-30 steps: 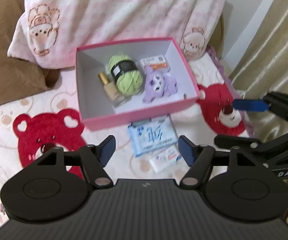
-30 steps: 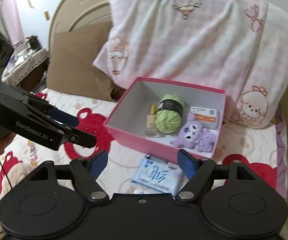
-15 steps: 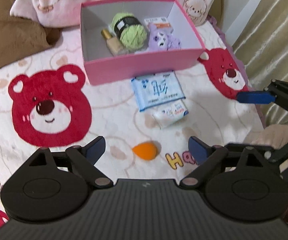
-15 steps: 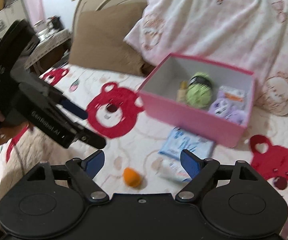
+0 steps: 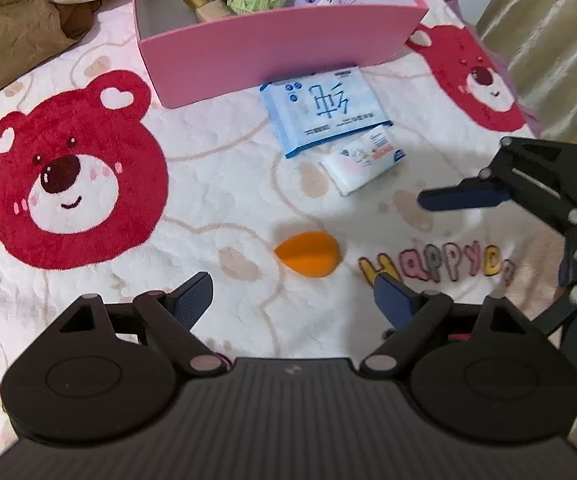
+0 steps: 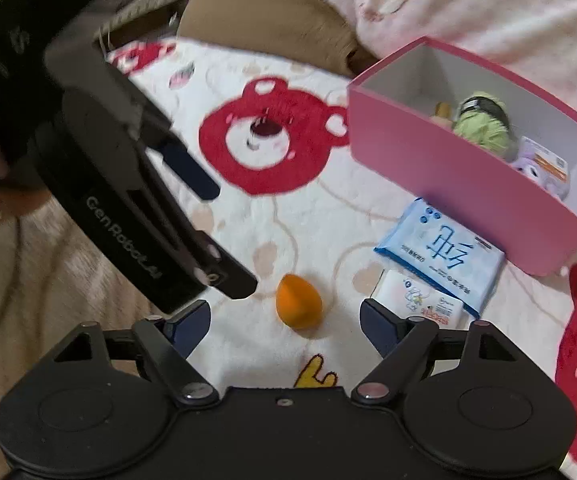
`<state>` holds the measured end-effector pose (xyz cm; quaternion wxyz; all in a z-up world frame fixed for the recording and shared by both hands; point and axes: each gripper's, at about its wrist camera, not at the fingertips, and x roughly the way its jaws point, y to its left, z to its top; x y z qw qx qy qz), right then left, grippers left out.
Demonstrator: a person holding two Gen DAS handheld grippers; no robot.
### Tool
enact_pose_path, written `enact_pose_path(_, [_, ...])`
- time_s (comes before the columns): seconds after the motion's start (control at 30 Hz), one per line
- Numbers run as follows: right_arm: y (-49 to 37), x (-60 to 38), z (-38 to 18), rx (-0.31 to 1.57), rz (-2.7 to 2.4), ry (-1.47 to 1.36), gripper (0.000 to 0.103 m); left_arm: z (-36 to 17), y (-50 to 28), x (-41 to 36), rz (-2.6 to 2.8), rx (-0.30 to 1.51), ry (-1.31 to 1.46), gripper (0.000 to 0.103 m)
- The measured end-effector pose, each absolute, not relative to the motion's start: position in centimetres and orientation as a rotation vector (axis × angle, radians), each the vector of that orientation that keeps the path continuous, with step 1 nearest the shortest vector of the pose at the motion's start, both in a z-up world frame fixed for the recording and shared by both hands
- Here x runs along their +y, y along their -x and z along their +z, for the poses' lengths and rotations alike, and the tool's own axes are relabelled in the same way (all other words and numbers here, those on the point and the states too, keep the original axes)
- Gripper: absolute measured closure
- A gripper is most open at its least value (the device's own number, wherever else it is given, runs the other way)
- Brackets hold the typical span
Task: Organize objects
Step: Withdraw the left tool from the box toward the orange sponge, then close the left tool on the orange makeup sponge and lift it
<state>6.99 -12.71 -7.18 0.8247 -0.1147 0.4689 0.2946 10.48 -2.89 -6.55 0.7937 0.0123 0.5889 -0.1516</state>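
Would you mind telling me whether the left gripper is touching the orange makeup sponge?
Apart: the left wrist view shows white blanket between the sponge and both closing fingertips of the left gripper.

A bed is covered by a white fleece blanket (image 5: pixel 216 184) printed with red bear faces. A brown pillow (image 5: pixel 12 28) and pink pillow (image 6: pixel 488 8) lie at its head; beige curtains (image 5: pixel 556 40) hang beside it.

At centre frame you see an orange egg-shaped sponge (image 5: pixel 308 254) lying on its side, below two tissue packs (image 5: pixel 324 112) and the open pink box (image 5: pixel 280 48) at top.
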Motion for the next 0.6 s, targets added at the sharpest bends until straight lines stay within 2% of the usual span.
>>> enact_pose_path(0.1, [-7.7,-11.4,-9.0,1.046,0.631,0.250,0.020,-7.9,-10.8,-3.0,-0.336,1.281,0.003,0.016])
enact_pose_path(0.27, [-8.6,-10.3,-12.3,1.086,0.624,0.245,0.028,-10.2,-11.5,-3.6,-0.328,1.297,0.049,0.028])
enact_pose_path(0.4, [-9.6,-10.8,-14.1,1.129,0.603,0.213,0.031,-12.1,-12.0,-3.8,-0.303,1.304,0.093,0.030])
enact_pose_path(0.47, [-9.9,-11.1,-14.5,1.143,0.595,0.193,0.032,-13.0,-12.2,-3.5,-0.290,1.320,0.146,0.041])
enact_pose_path(0.5, [-10.1,-11.3,-14.7,1.145,0.589,0.178,0.033,-13.4,-12.2,-3.3,-0.288,1.322,0.170,0.043])
enact_pose_path(0.6, [-10.6,-11.4,-15.2,1.161,0.569,0.151,0.047,-14.3,-12.1,-2.8,-0.272,1.310,0.236,0.051])
